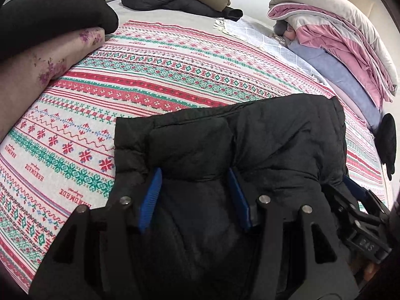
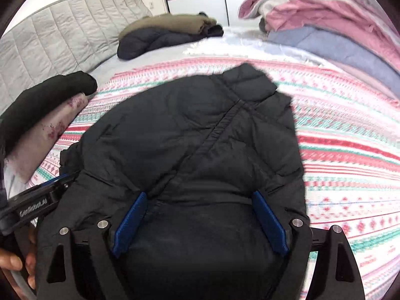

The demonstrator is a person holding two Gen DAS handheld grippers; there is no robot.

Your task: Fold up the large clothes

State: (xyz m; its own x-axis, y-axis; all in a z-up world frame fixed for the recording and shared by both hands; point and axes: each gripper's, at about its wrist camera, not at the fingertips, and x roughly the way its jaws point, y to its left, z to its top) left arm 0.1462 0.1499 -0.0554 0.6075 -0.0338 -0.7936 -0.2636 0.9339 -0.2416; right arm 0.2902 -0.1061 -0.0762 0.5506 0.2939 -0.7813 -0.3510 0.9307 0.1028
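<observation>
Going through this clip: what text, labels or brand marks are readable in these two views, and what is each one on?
"HANDMADE": woven repeatedly into the red, green and white patterned bedspread, with a small script line under it that is too small to read.
White lettering on the black body of the left gripper, seen from the right wrist: blurred, unreadable.
Embossed characters on the right gripper, seen from the left wrist: unclear.

Jacket (image 2: 190,135) on blanket (image 2: 350,150) — bedding (image 2: 337,25) behind

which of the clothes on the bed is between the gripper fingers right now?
The black puffer jacket, the quilted one nearest the cameras. The folded black garment at left and the olive and navy pile lie apart, farther back.
</observation>
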